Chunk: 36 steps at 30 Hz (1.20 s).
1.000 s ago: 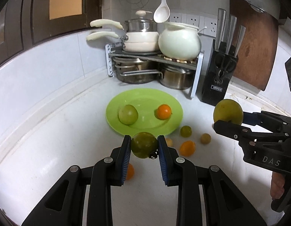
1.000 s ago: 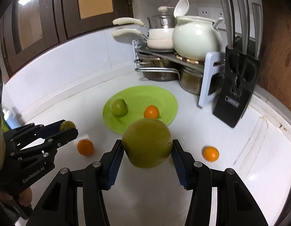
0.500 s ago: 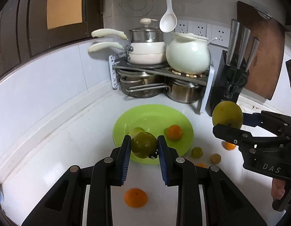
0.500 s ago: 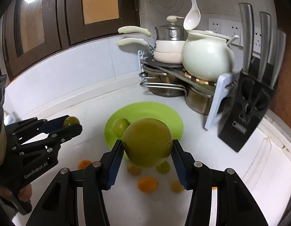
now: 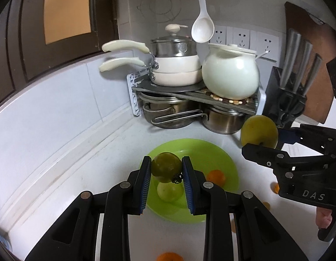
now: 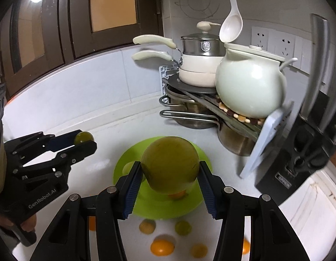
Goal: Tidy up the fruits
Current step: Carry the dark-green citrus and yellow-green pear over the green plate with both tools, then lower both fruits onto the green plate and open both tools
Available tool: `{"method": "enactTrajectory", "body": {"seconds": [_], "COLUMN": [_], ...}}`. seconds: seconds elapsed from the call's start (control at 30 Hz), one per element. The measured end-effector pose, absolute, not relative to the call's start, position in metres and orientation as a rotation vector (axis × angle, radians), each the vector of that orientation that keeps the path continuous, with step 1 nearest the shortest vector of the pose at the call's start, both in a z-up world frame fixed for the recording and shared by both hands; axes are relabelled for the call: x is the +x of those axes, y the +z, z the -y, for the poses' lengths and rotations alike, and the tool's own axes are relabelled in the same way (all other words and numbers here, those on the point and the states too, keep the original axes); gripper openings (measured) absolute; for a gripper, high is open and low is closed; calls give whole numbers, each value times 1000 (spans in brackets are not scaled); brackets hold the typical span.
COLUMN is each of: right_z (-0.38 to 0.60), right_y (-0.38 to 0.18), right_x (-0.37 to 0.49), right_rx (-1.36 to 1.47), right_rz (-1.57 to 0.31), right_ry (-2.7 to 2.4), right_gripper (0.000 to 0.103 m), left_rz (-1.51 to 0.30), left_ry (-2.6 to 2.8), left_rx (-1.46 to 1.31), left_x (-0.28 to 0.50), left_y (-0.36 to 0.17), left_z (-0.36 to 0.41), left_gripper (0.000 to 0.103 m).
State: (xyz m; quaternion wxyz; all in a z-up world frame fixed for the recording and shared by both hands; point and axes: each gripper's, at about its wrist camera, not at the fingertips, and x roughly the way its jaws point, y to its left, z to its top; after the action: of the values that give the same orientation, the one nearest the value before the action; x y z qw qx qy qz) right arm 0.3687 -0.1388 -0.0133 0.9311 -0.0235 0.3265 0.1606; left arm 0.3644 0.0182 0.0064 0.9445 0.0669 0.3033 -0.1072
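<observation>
My left gripper (image 5: pixel 166 169) is shut on a small dark green fruit (image 5: pixel 166 167) and holds it above the near edge of the green plate (image 5: pixel 211 152). On the plate lie a pale green fruit (image 5: pixel 170 191) and an orange (image 5: pixel 216 177). My right gripper (image 6: pixel 170 171) is shut on a large yellow-green fruit (image 6: pixel 170 165) above the same plate (image 6: pixel 124 163). It also shows in the left wrist view (image 5: pixel 259 130), right of the plate. Several small orange and green fruits (image 6: pixel 162 246) lie on the counter in front of the plate.
A pot rack (image 5: pixel 189 91) with pans and a white pot (image 5: pixel 231 76) stands in the corner behind the plate. A knife block (image 5: pixel 285 100) and a wooden board (image 5: pixel 309 43) stand at the right. A white ladle (image 5: pixel 202 28) hangs above.
Both grippers have moved forward toward the plate with their fruits held. The loose fruits on the counter now lie below and behind the fingertips.
</observation>
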Motion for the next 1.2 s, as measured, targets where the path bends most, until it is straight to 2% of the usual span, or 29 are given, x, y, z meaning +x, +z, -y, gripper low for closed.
{"method": "enactTrajectory", "body": {"seconds": [0.5, 0.83, 1.2], "right_z": [134, 125, 119], "right_y": [-44, -83, -111], "right_x": [445, 486, 508], "right_rx": [-61, -99, -122], "right_rz": [-770, -906, -988], "right_ry": [324, 317, 315], "right_gripper": [52, 52, 52], "left_rz": [-743, -893, -1001], "left_ry": [-226, -262, -298], "left_rx": [170, 170, 157], "left_x": [440, 486, 510], "left_y": [-33, -67, -94], "left_z": [-19, -16, -6], "left_gripper": [29, 29, 29]}}
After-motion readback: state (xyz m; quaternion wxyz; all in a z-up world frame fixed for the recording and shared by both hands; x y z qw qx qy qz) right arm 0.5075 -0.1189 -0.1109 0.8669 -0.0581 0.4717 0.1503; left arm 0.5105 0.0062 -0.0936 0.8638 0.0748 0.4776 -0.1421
